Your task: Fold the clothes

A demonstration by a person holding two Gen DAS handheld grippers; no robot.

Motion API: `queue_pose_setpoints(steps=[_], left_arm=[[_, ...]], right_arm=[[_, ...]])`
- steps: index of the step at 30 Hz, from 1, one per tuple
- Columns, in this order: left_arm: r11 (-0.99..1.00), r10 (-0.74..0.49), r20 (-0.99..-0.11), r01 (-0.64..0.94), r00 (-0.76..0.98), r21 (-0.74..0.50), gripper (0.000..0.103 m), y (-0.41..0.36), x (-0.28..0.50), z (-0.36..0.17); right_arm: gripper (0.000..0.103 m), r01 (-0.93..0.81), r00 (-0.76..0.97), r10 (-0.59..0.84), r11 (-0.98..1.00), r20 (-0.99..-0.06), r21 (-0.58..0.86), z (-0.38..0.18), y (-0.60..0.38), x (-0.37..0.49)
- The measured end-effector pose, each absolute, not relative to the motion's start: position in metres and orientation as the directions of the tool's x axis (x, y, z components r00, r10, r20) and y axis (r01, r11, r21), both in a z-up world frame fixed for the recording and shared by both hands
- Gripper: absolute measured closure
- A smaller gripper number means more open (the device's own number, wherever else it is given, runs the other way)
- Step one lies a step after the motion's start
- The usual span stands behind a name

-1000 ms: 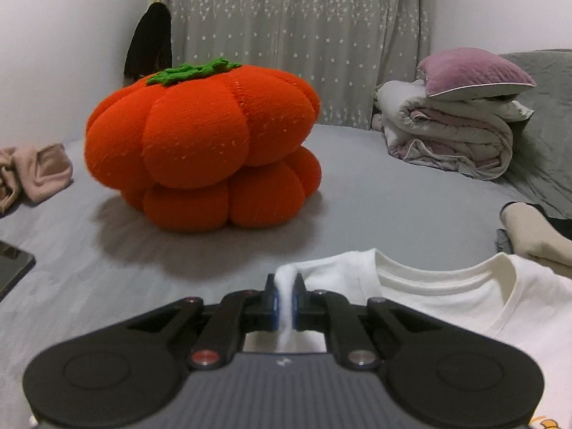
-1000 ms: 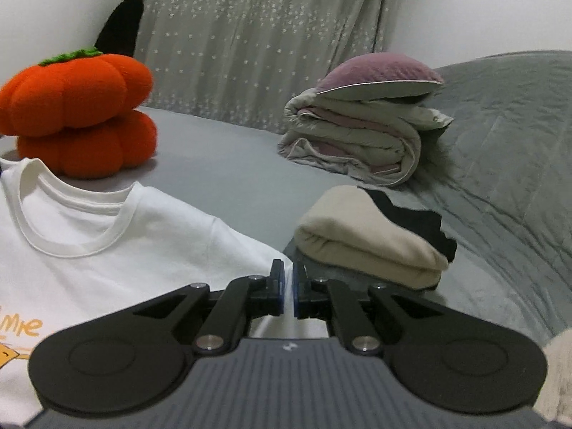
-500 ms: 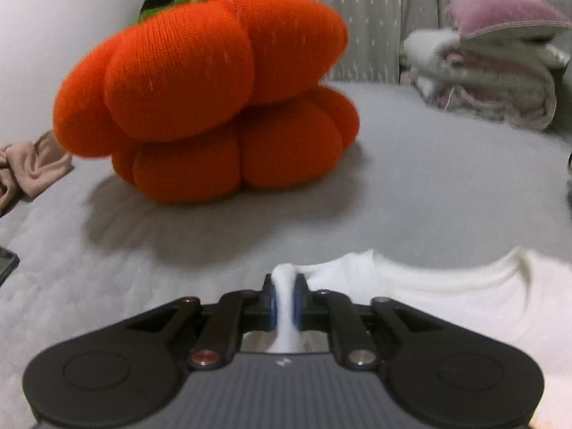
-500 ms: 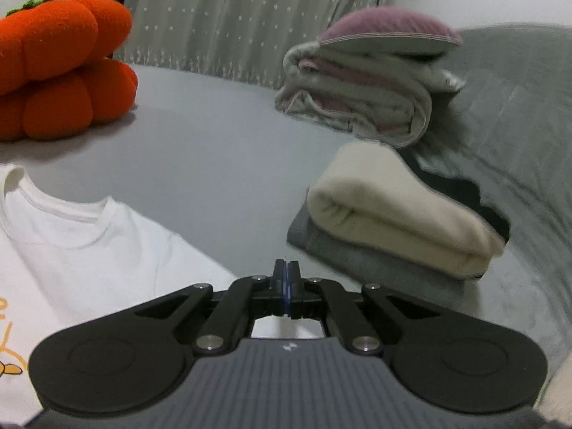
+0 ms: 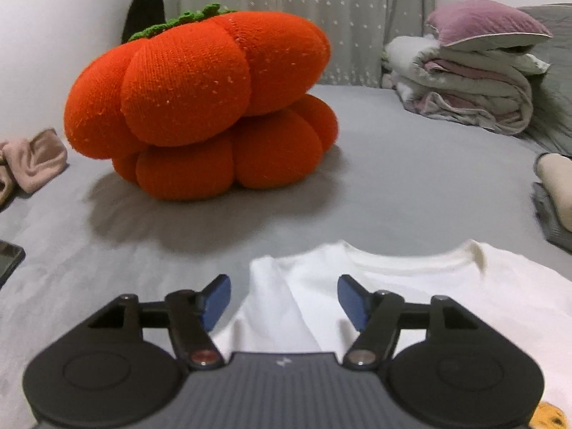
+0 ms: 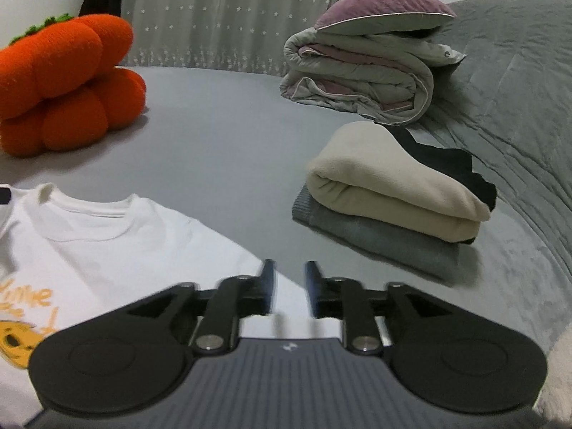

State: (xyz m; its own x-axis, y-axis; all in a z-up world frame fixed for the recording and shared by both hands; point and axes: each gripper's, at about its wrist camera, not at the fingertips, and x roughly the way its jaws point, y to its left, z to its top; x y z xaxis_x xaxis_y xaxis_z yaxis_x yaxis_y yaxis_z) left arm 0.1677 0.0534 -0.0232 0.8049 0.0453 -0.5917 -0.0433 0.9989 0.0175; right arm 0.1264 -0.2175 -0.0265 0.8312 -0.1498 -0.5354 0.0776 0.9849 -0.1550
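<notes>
Change since earlier frame: a second before, both grippers were pinched on the white cotton T-shirt, a ridge of cloth standing up between the left pads; that ridge had dropped and the cloth lay flat.
Left gripper: jaws opening, already wide, blue pads clear of the fabric; the shirt's shoulder edge lay between them, untouched.
Right gripper: jaws opening, a narrower gap (blurred by motion); white cloth showed low between the fingers, not pressed as far as could be seen.
T-shirt position: spread on the smooth grey bed sheet, lower centre and right of the left view, lower left of the right view; ribbed round collar facing away, yellow-orange print at the frame's lower left edge.
Orange pumpkin cushion: knitted, lobed, two-tiered, green stalk on top, upper left of centre, well apart from the shirt.
Folded stack: cream fleece roll on a grey knitted piece, black cloth behind, right of centre.
Bedding pile: rumpled grey-and-pink quilt, a mauve pillow on top, upper right.
Pink crumpled cloth: soft, left edge.
Backdrop: grey curtain with small white stars.
</notes>
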Motion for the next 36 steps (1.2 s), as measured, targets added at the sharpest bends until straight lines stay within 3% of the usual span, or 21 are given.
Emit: queue_pose_setpoints(steps=[6,18,26,31,36], left_arm=[[0.999,0.017,-0.632,-0.046,0.775,-0.029,0.029,0.056,0.135,-0.010],[0.987,-0.045,-0.666,-0.071,0.745,-0.146,0.024,0.082,0.060,0.005],[0.967,-0.090,-0.662,-0.093,0.744,-0.236,0.023,0.108,0.020,-0.018],[0.949,-0.156,-0.706,-0.094,0.691,-0.302,0.023,0.118,0.010,-0.038],[0.947,-0.186,-0.718,-0.072,0.671,-0.313,0.023,0.121,0.003,-0.041]], right_arm=[[0.065,0.045,0.828,-0.110,0.990,-0.549,-0.130,-0.013,-0.213,0.097],[0.054,0.009,0.785,-0.001,1.000,-0.620,0.011,-0.009,-0.216,0.038],[0.044,-0.015,0.727,0.116,0.988,-0.677,0.154,-0.021,-0.217,0.009],[0.042,0.051,0.625,0.200,0.954,-0.755,0.295,-0.049,-0.226,0.000],[0.038,0.039,0.629,0.254,0.933,-0.734,0.357,-0.050,-0.224,-0.003]])
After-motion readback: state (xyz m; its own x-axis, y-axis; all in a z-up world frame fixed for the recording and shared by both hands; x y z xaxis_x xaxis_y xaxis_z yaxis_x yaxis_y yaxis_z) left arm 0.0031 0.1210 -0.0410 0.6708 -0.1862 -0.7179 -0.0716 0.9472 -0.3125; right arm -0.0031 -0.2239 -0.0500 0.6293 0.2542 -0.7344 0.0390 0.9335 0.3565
